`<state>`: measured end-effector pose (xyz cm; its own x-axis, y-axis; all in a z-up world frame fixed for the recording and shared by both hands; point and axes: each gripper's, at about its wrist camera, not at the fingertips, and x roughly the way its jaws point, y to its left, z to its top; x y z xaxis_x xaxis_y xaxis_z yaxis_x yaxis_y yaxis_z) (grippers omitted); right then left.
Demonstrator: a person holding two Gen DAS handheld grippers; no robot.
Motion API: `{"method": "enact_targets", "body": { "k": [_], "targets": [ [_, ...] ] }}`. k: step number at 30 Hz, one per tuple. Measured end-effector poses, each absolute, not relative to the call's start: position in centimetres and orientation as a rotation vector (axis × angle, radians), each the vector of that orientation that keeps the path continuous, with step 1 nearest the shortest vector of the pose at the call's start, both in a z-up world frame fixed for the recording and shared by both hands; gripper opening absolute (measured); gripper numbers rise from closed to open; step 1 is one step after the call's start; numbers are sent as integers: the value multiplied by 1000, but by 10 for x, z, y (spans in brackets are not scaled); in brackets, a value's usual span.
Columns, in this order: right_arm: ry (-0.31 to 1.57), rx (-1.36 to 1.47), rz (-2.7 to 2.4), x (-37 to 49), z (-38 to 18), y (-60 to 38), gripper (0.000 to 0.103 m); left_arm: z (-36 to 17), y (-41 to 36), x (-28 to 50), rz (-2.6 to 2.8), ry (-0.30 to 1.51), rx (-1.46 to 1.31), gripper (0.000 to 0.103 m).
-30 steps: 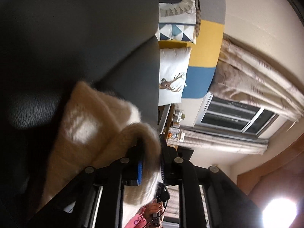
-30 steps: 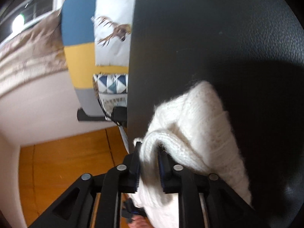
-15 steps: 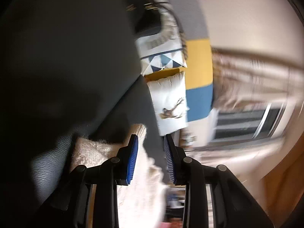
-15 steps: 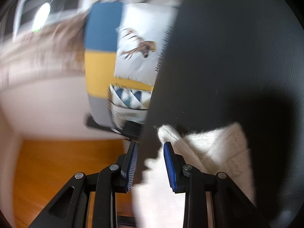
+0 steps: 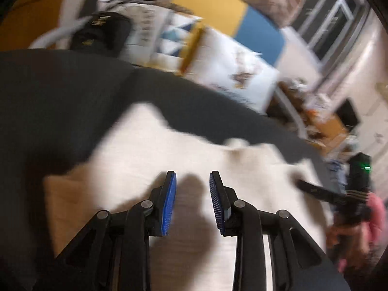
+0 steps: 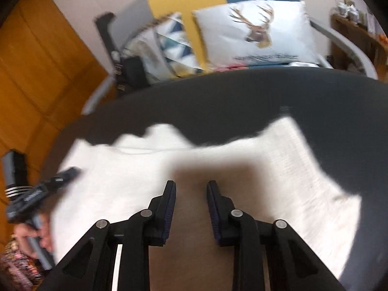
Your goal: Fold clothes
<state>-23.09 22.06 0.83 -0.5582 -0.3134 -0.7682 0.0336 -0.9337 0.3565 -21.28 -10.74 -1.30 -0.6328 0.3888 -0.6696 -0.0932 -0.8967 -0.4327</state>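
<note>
Cream knitted sweater [image 5: 150, 150] lies spread on the dark table [image 5: 48, 92], both tools [image 5: 192, 194] [image 6: 190, 201] apart, empty.

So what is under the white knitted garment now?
The white knitted garment lies on the dark table, visible around it. Whatever lies beneath the fabric itself is covered.

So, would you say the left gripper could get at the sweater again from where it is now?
Probably yes. The left gripper hangs open right over the sweater, which lies spread on the dark table, with nothing between the jaws and the knit. The frame is blurred, so the gap is hard to judge.
</note>
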Motion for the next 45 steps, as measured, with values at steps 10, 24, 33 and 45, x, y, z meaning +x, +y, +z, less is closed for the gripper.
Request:
{"method": "enact_targets", "body": {
  "k": [10,24,33,45],
  "targets": [
    [-395,1177,-2771,-213,25,229,17,-5,-141,-186,2736,-734,-1092,11],
    [162,1277,-2320,-268,17,62,7,-24,-124,-202,2647,-763,-1123,18],
    [-103,1273,-2458,-293,6,86,5,-28,-131,-191,2648,-817,-1089,18],
    [18,1261,-2730,-215,31,157,13,-26,-130,-193,2633,-839,-1083,18]
  ]
}}
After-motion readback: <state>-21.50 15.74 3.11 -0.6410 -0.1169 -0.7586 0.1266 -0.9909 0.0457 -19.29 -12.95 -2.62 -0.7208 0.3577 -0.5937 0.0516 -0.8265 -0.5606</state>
